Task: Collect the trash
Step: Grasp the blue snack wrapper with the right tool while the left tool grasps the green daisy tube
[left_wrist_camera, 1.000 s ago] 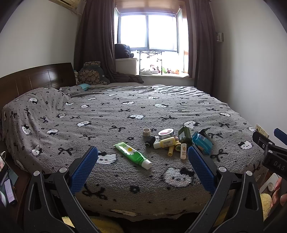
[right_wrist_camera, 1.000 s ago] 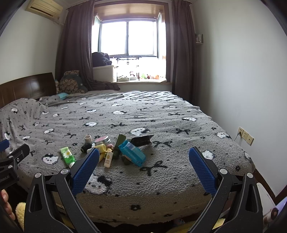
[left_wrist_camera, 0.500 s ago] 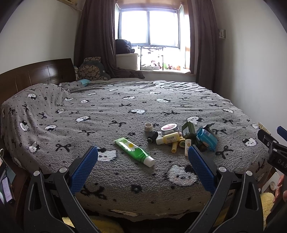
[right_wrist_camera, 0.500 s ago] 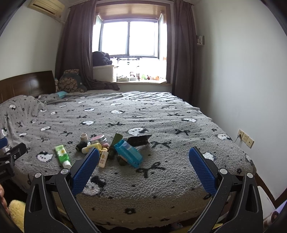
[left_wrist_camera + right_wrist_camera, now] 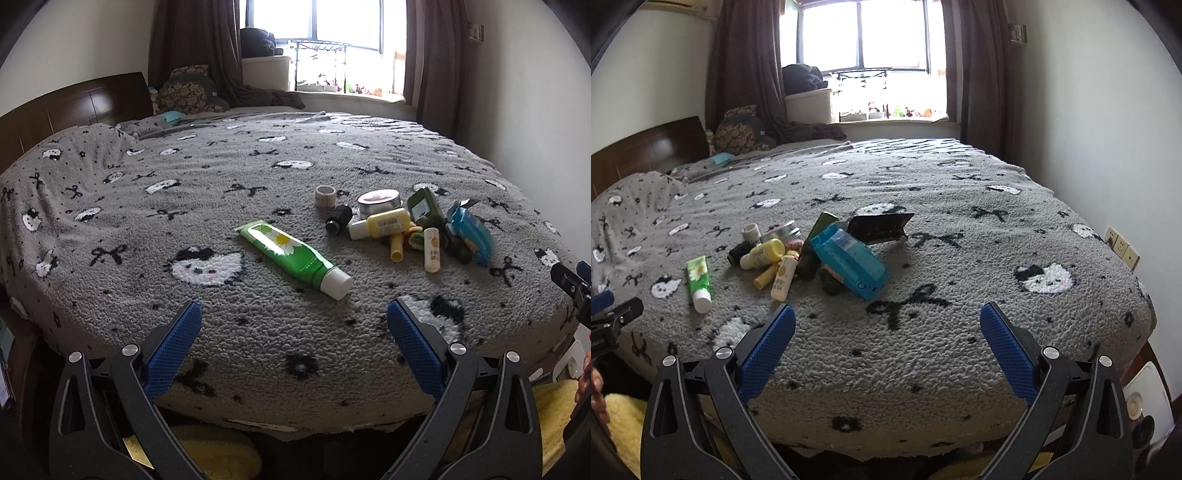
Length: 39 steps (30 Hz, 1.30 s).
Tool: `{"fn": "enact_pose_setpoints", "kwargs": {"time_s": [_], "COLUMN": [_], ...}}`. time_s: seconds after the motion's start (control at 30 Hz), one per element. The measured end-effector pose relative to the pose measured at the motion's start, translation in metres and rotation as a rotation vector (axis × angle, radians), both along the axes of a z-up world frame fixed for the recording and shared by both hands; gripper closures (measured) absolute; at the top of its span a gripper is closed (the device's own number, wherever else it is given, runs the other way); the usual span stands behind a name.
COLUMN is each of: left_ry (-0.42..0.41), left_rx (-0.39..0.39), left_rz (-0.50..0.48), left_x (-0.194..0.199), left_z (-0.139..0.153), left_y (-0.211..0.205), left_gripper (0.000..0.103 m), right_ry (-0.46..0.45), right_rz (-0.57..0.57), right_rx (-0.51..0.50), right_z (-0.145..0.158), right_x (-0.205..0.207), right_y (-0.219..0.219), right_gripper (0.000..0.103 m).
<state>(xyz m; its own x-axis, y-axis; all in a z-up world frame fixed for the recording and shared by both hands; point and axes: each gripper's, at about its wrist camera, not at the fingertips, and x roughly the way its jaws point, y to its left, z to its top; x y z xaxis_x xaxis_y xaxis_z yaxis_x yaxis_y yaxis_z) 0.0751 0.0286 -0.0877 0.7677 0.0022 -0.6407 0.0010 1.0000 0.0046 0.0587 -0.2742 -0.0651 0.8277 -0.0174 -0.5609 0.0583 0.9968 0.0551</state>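
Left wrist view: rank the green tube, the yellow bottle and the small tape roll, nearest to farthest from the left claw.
From the left claw:
1. Green tube, straight ahead, lying alone.
2. Yellow bottle, ahead to the right, in the pile.
3. Small tape roll, behind the pile's left edge.

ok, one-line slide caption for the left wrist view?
Open left gripper faces a green tube lying on the bed.

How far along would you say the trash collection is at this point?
Nothing looks collected yet. The left gripper and right gripper are both open and empty above the bed edge. The green tube, blue pack and the small bottles still lie on the blanket.
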Motion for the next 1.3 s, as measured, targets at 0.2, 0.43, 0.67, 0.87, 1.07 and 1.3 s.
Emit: {"fn": "enact_pose_setpoints", "kwargs": {"time_s": [0.2, 0.43, 0.67, 0.87, 1.07, 1.3], "left_ry": [0.046, 0.137, 0.22, 0.239, 0.223, 0.205], "left_rx": [0.0, -0.008, -0.015, -0.027, -0.041, -0.066], "left_rz": [0.037, 0.01, 0.043, 0.043, 0.016, -0.005], "left_x": [0.033, 0.087, 0.123, 0.135, 0.131, 0.121], "left_z": [-0.014, -0.036, -0.062, -0.075, -0.071, -0.066], "left_y": [0.007, -0.006, -0.008, -0.009, -0.012, -0.005], "left_gripper": [0.008, 0.008, 0.008, 0.013, 0.041, 0.072], "right_ry": [0.069, 0.102, 0.141, 0.169, 0.161, 0.149], "right_rz": [0.016, 0.079, 0.159, 0.234, 0.289, 0.276], "right_rx": [0.038, 0.003, -0.009, 0.029, 0.084, 0.078], "right_z": [-0.021, -0.034, -0.048, -0.056, -0.051, -0.043], "right_x": [0.038, 0.084, 0.126, 0.153, 0.149, 0.129], "right_y": [-0.005, 0.004, 0.008, 0.012, 0.019, 0.018], "right_gripper": [0.003, 0.003, 0.009, 0.025, 0.069, 0.086]}}
